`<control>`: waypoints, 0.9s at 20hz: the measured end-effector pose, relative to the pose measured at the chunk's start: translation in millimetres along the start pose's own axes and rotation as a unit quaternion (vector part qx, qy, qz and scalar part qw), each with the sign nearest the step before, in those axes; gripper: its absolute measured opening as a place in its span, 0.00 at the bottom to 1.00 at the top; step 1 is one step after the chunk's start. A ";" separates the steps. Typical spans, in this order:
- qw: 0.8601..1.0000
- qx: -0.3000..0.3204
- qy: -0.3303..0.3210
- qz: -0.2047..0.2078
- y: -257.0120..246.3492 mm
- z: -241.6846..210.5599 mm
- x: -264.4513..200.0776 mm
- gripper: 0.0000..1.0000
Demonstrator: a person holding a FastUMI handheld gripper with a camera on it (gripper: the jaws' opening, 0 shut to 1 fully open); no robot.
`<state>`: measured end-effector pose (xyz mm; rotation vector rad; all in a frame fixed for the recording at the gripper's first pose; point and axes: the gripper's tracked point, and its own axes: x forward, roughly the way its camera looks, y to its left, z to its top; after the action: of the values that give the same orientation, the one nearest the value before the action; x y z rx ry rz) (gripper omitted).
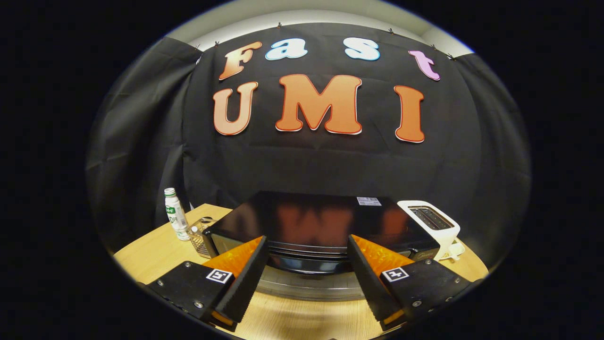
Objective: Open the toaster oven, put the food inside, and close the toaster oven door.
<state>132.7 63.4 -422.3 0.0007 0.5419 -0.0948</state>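
Gripper view has the tongs [306, 264] spread wide and holding nothing, lined up on the black toaster oven [311, 226] just ahead of them, its door handle [306, 262] between the fingertips, likely readying to open the still-shut door.

Black cloth wall [330, 165], pale ceiling [302, 12] — wooden table [146, 255]

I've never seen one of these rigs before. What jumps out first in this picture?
The glossy black toaster oven stands on the wooden table, its door handle between the open gripper fingers. A white pop-up toaster stands close at its right side. At its left are a small wire basket and a white bottle.
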 end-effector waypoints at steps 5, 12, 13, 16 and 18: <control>0.999 0.039 -0.025 -0.001 1.6 -1.8 -7.2 0.99; 0.999 0.025 -0.014 0.020 11.2 -30.6 -62.2 0.90; 0.999 0.019 -0.008 0.024 13.0 -37.3 -70.3 0.90; 0.999 0.009 0.016 0.033 15.0 -56.1 -90.9 0.90; 0.999 0.016 0.032 0.039 16.3 -69.8 -103.2 0.90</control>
<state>10.2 90.7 -429.4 0.0564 0.6035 -0.0280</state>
